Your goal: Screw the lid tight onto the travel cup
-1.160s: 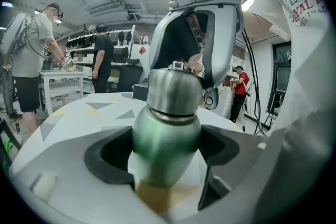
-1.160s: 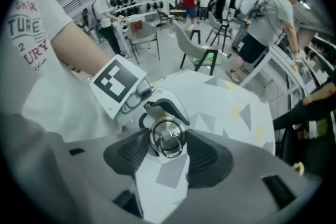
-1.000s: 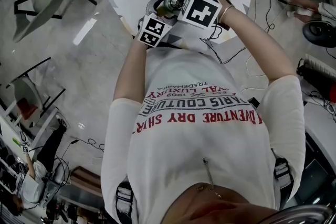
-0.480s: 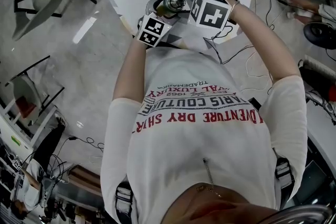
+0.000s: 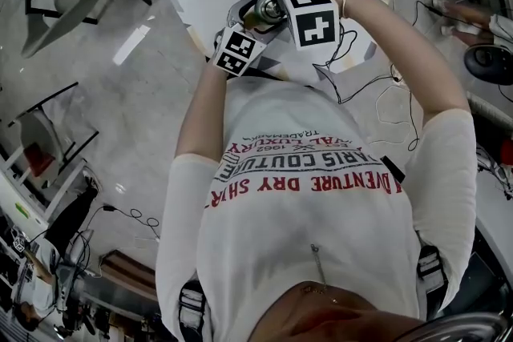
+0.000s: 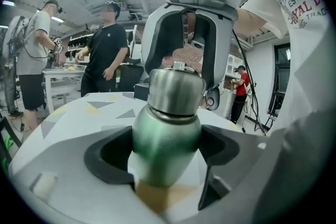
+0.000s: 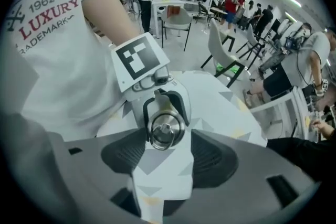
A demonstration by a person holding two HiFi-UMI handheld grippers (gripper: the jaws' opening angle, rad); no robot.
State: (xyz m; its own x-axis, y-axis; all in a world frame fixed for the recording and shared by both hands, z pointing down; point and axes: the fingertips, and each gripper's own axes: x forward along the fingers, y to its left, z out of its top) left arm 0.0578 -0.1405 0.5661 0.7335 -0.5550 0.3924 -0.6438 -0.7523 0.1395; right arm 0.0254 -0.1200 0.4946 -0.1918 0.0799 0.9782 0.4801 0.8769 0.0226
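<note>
My left hand-held gripper point(image 6: 167, 152) reaches in nearly level, clamped on the green body of the travel cup point(image 6: 167, 131) and holding it upright over the bench point(image 6: 68, 115). My right hand-held gripper point(image 7: 168, 155) points steeply down at the steel lid point(image 7: 165, 131); its jaws have just been opening and stand spread, with the lid untouched between their tips. The smooth, rigid metal looks slippery, so I'd pinch the lid squarely across its straight sides.
</note>
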